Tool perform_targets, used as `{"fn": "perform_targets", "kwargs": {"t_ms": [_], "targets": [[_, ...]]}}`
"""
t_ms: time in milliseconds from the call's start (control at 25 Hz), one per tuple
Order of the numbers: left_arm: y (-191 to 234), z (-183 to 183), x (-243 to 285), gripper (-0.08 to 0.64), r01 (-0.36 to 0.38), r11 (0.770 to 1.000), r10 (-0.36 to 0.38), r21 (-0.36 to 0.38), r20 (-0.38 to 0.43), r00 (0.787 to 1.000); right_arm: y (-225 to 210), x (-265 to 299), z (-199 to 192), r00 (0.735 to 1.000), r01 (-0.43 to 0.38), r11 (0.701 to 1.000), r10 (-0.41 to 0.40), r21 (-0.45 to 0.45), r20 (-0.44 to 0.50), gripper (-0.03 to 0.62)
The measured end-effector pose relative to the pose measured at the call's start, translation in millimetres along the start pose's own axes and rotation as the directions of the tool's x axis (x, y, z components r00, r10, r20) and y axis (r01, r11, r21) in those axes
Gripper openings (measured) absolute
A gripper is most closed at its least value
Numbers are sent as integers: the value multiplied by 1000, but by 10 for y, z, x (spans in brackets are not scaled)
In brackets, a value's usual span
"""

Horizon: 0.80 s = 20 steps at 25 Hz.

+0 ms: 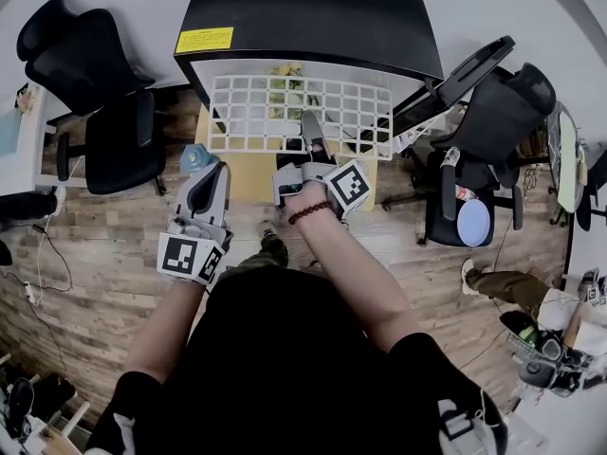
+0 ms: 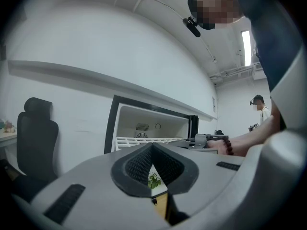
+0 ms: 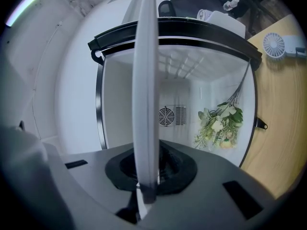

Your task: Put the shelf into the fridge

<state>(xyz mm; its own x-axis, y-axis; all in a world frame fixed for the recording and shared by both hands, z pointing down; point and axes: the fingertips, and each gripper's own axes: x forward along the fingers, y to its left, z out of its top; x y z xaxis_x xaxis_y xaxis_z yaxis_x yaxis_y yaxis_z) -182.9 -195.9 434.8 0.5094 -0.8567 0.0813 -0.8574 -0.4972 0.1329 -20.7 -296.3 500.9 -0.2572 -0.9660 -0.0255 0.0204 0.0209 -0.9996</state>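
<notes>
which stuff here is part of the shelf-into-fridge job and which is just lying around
Job:
shelf, clamped in the right gripper
fridge, door open

Lying about:
flowers inside the fridge
office chairs on both sides
small fan
left gripper, shut on nothing

- A black office chair (image 1: 104, 112) stands at the left on the wood-plank floor (image 1: 95, 263).
- Another black chair (image 1: 493, 121) stands at the right, with a blue disc (image 1: 472, 223) on its seat.
- Pale flowers (image 3: 219, 124) with green leaves.
- A small white fan (image 3: 276, 46) lies on light wood.
</notes>
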Motion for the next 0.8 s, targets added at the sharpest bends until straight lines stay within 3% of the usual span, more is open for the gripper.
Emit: {"fn": "perform_targets", "kwargs": {"t_ms": [800], "targets": [[21, 20, 53, 18, -15, 1000, 15, 0, 10, 1000, 25, 270, 105, 1000, 18, 999, -19, 36, 21, 43]]}}
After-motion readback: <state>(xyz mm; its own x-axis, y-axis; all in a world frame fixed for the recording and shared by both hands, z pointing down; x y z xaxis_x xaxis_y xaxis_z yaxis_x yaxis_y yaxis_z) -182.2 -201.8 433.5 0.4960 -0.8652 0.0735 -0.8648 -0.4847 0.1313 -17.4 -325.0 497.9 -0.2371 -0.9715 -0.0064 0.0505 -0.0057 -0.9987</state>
